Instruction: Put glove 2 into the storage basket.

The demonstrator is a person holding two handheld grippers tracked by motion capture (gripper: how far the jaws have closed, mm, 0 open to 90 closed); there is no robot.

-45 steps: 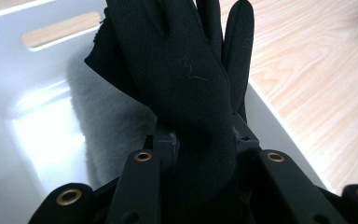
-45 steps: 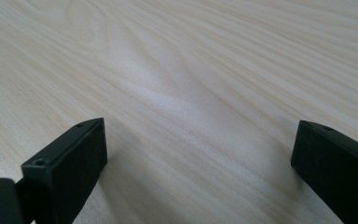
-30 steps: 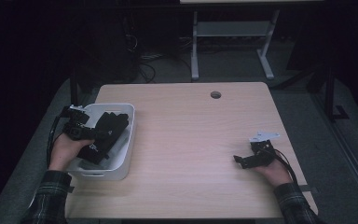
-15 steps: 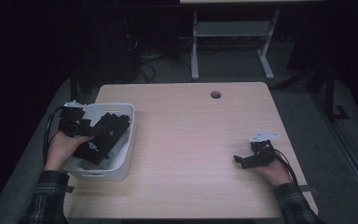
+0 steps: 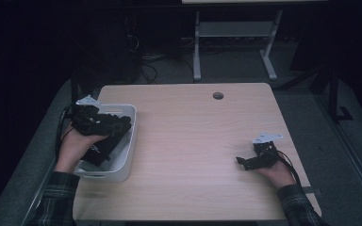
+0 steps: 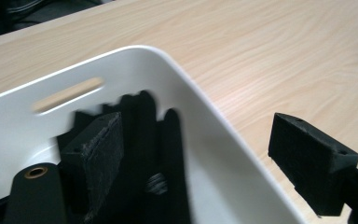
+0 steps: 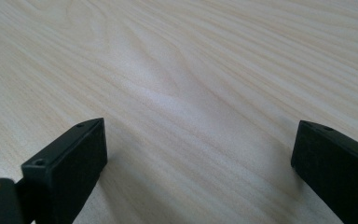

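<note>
Holding the left hand-held gripper (image 6: 200, 154) over the white bin (image 5: 131, 141) at the left of the surface (image 5: 193, 141), having just been opening its jaws to a wide spread and gripping nothing. Straddling the bin's rim instead: one jaw above the black pieces (image 6: 165, 154) lying jumbled inside, the other out over bare wood. Resting the right hand-held gripper (image 7: 198, 158) low on the surface, well apart on the other side, gaping just as wide and clasping nothing.

Probably risking a jaw catching the bin wall on dipping or closing from this straddle, so clamping plastic rather than a piece and dragging or tipping the light bin. Also risking pinching two overlapping pieces at once, or hooking one and spilling it over the rim on lifting.
</note>
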